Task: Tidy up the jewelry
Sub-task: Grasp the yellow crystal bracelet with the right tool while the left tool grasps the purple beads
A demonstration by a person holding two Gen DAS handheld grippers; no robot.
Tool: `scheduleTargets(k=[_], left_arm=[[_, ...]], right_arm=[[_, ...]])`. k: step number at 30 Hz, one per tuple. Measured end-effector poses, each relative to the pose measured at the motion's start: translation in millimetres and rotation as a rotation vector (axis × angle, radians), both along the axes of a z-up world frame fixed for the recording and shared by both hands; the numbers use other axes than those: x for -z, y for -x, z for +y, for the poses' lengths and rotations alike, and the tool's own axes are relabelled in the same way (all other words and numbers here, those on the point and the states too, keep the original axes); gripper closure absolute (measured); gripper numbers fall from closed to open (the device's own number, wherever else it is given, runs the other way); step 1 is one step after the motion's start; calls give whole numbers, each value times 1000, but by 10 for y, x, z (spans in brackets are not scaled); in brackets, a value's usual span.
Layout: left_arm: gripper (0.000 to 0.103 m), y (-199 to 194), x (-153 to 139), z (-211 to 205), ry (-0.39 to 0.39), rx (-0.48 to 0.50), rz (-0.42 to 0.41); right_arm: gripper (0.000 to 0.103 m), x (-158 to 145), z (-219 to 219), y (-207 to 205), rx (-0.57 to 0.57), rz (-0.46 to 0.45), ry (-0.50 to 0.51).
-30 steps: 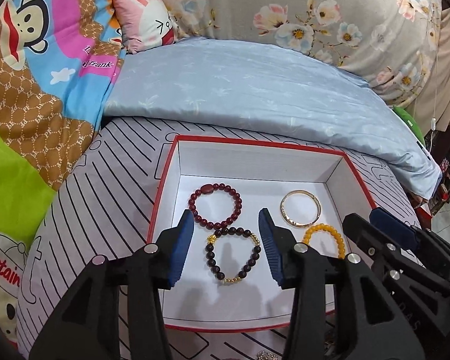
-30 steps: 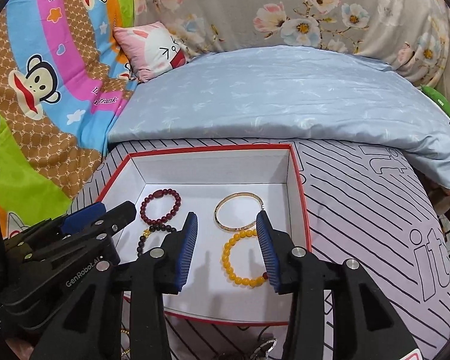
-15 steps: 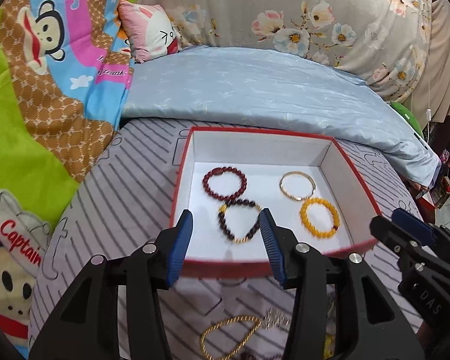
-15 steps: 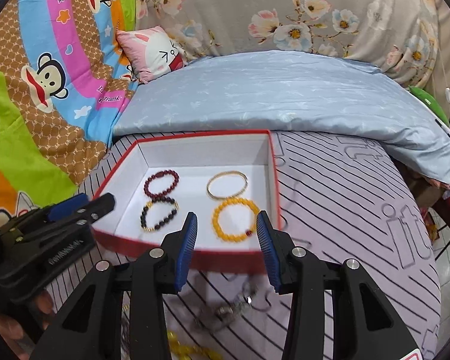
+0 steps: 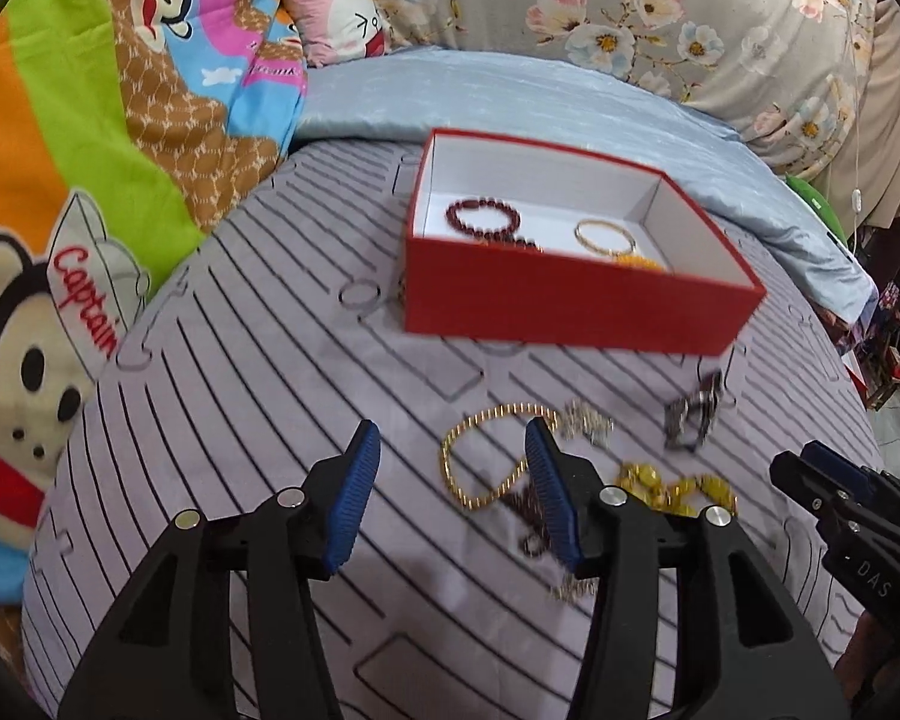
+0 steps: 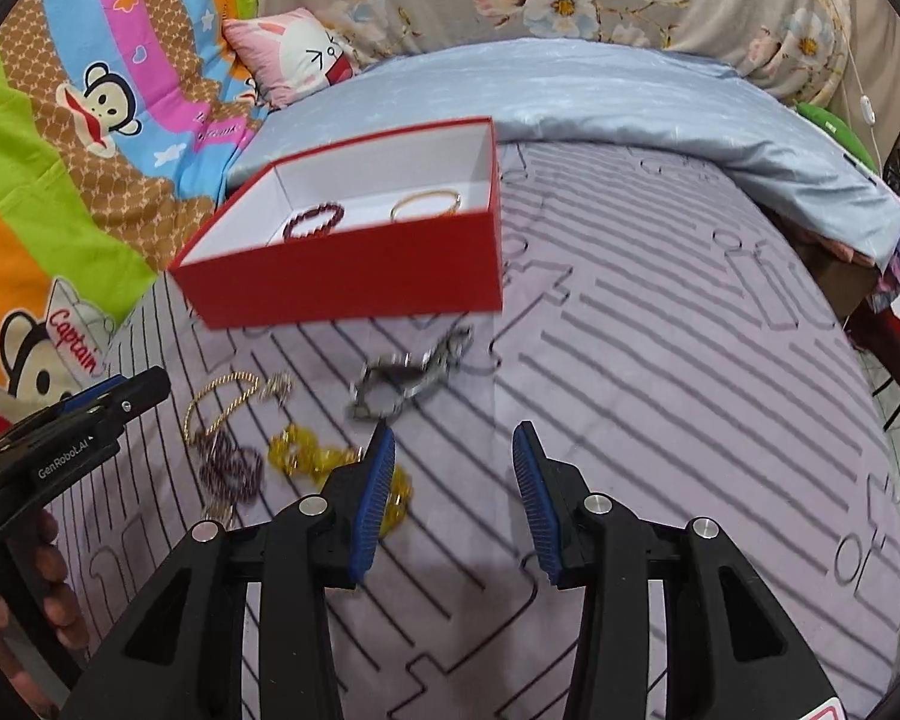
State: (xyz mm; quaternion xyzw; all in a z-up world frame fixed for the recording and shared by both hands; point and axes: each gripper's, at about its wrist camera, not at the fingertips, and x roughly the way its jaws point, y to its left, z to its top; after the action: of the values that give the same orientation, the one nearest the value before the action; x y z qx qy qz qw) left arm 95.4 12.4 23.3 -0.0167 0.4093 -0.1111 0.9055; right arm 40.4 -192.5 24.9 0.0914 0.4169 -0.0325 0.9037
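On the left, the left claw (image 5: 453, 483) stands part open and holds nothing, above the gold chain (image 5: 480, 456) on the striped bed cover (image 5: 270, 360); its jaws have just been opening; the red box (image 5: 570, 300) with bracelets lies beyond; on the right, the right claw (image 6: 453, 489) is part open and empty, beside the yellow beads (image 6: 306, 453).

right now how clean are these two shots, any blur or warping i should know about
Left wrist view: the red box and the loose gold chain are smeared by motion, while the left gripper is sharp. Right wrist view: the box and the silver piece on the striped cover are blurred too; the right gripper is crisp. Both views bulge like a fisheye, with dark corners.
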Motion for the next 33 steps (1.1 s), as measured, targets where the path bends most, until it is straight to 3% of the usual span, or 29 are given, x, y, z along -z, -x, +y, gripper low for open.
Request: scheduleTargets(k=[11, 15, 19, 24, 33], left_arm=[[55, 276, 125, -55, 11, 12, 27], [55, 293, 143, -4, 21, 4, 35], [55, 310, 159, 3, 25, 3, 42], [55, 308, 156, -22, 44, 16, 52], [50, 256, 120, -209, 70, 44, 57]], right_arm=[[62, 167, 259, 20, -49, 27, 1], [68, 194, 239, -66, -45, 34, -3], [87, 242, 243, -155, -51, 52, 8], [93, 274, 288, -139, -59, 46, 59], [94, 279, 144, 41, -16, 36, 25]])
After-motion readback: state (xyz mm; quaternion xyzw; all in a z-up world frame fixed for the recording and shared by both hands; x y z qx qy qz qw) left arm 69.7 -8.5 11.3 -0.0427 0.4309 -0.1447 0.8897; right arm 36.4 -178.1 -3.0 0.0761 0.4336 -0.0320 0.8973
